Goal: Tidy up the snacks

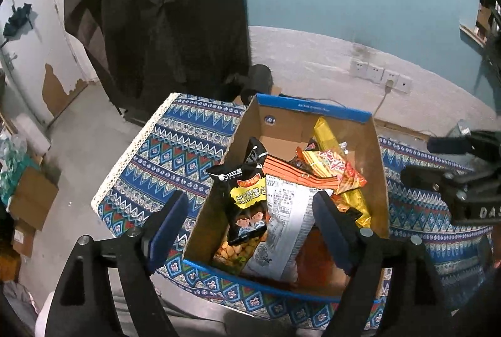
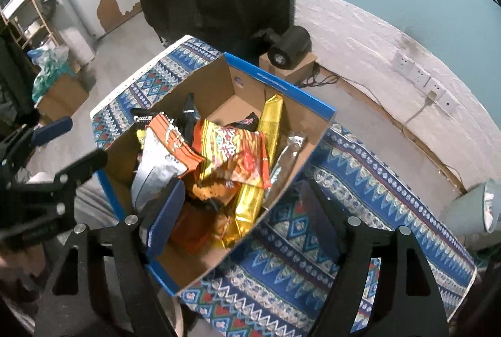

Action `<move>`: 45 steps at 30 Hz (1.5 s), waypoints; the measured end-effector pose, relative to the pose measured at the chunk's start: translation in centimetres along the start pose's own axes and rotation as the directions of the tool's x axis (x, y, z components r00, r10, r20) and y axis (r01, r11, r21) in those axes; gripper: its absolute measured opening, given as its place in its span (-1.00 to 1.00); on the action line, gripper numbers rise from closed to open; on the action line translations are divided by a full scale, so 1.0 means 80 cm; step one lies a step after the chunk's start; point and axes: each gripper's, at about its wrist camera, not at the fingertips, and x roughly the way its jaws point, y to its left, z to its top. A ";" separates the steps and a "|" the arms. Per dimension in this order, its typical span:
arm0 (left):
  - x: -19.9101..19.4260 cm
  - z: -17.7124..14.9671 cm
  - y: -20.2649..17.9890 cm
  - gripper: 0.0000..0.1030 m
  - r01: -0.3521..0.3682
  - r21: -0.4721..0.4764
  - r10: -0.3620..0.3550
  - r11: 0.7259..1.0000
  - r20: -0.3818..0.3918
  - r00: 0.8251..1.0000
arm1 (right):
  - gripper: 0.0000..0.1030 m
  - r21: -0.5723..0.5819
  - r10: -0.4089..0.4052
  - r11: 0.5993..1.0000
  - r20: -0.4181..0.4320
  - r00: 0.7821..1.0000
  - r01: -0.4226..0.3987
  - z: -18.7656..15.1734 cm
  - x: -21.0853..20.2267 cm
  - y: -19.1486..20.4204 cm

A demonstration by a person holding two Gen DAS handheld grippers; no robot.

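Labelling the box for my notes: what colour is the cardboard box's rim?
Blue, over plain brown cardboard walls; the cardboard box rim shows best in the right wrist view.

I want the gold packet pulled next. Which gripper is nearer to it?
Right. The right gripper straddles the box wall beside the gold packet; the left gripper hangs over the black and white bags, farther away.

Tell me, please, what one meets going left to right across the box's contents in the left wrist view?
Black snack bag → white packet → red-and-yellow bag, all inside the box.
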 end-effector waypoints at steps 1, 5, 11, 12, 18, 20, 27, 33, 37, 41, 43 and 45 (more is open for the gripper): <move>-0.002 0.000 0.000 0.61 0.001 -0.002 -0.001 1.000 0.003 1.000 | 0.50 0.003 -0.001 1.000 0.006 1.000 0.001 -0.004 -0.005 -0.001; -0.011 0.000 -0.005 0.70 0.006 0.005 -0.006 1.000 0.016 1.000 | 0.51 0.017 -0.010 1.000 0.038 0.999 0.010 -0.018 -0.026 -0.008; -0.014 -0.006 -0.023 0.71 -0.006 0.050 0.005 0.999 0.014 1.000 | 0.54 0.031 -0.042 0.999 0.058 0.997 0.040 -0.040 -0.044 -0.024; -0.016 -0.007 -0.026 0.71 -0.006 0.058 0.005 0.998 0.016 1.000 | 0.54 0.032 -0.048 0.998 0.060 0.997 0.046 -0.042 -0.046 -0.026; -0.021 -0.015 -0.043 0.74 -0.009 0.098 0.007 0.995 0.023 1.000 | 0.54 0.045 -0.060 0.997 0.080 0.995 0.057 -0.060 -0.059 -0.036; -0.020 -0.018 -0.046 0.74 -0.008 0.109 0.006 0.994 0.017 1.000 | 0.54 0.043 -0.072 0.997 0.076 0.995 0.069 -0.064 -0.060 -0.039; -0.015 -0.021 -0.050 0.74 -0.004 0.119 0.006 0.993 -0.008 1.000 | 0.54 0.039 -0.079 0.996 0.082 0.993 0.076 -0.077 -0.067 -0.050; -0.017 -0.015 -0.058 0.74 -0.003 0.120 0.003 0.993 0.002 1.000 | 0.54 0.041 -0.081 0.996 0.086 0.993 0.078 -0.081 -0.067 -0.058; -0.015 -0.015 -0.065 0.74 -0.005 0.140 0.006 0.990 -0.001 1.000 | 0.54 0.044 -0.082 0.996 0.088 0.993 0.078 -0.083 -0.068 -0.062; -0.015 -0.015 -0.071 0.75 0.003 0.147 -0.002 0.989 -0.004 1.000 | 0.54 0.050 -0.084 0.996 0.084 0.993 0.080 -0.085 -0.068 -0.069; -0.015 -0.014 -0.073 0.74 0.004 0.151 -0.004 0.989 -0.002 1.000 | 0.54 0.052 -0.084 0.995 0.085 0.993 0.079 -0.086 -0.069 -0.070; -0.016 -0.014 -0.076 0.75 0.005 0.155 -0.005 0.988 0.000 1.000 | 0.54 0.052 -0.083 0.996 0.085 0.993 0.079 -0.087 -0.069 -0.071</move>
